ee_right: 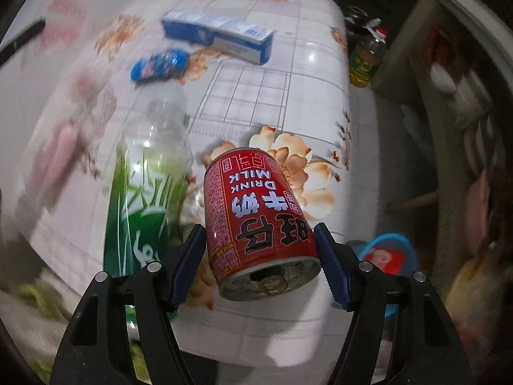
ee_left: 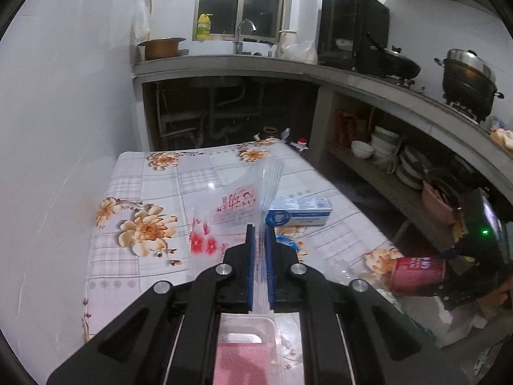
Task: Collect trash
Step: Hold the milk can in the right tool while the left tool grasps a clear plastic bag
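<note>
Left gripper (ee_left: 260,240) pinched shut on a clear printed plastic bag (ee_left: 243,205), right gripper (ee_right: 260,256) clamped around the red milk can (ee_right: 256,211); ahead of both, blue carton (ee_right: 218,37), blue wrapper (ee_right: 160,64) and green bottle (ee_right: 147,189) remain uncollected, so collection looks early.
</note>
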The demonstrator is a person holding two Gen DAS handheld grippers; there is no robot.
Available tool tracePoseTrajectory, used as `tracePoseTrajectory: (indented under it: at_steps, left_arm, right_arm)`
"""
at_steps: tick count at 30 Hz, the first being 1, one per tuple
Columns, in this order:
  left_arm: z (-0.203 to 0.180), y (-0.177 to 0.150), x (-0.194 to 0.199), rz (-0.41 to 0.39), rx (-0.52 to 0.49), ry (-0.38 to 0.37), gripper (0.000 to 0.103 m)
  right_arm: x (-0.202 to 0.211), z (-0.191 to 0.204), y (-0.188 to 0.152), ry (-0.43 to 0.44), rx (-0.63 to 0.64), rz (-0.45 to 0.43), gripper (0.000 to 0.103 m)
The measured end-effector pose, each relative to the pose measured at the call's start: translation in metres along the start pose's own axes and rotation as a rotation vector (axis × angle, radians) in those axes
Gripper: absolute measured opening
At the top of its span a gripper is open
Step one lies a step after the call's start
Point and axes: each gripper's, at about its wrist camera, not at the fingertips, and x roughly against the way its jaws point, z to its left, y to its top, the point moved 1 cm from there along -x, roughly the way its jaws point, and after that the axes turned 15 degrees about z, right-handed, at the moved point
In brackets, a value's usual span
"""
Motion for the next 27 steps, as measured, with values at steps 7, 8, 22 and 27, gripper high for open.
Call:
tracePoseTrajectory:
  at_steps: [7,8,22,27]
  left_arm:
    - [-0.009,-0.007,0.008,-0.016,0.015,-0.038,0.006]
    - [-0.008,-0.007,0.008,-0.017,0.019,-0.041,0.006]
    - [0.016,-0.013,0.009,-0.011,0.111,-0.073,0.005]
    - [0.019,-0.015,0.006,-0.001,0.124,-0.061,0.005]
  right_arm:
    - [0.008,0.005,0.014,-0.025,0.034,0.009,0.063]
    - [0.008,0.006,0.015,-0.017,0.033,0.004,0.063]
    - [0.001,-0.031,-0.030,0.214,-0.201,-0.210,0.074]
    - [-0.015,-0.031,-0.071,0.370,-0.272,-0.323,0.079]
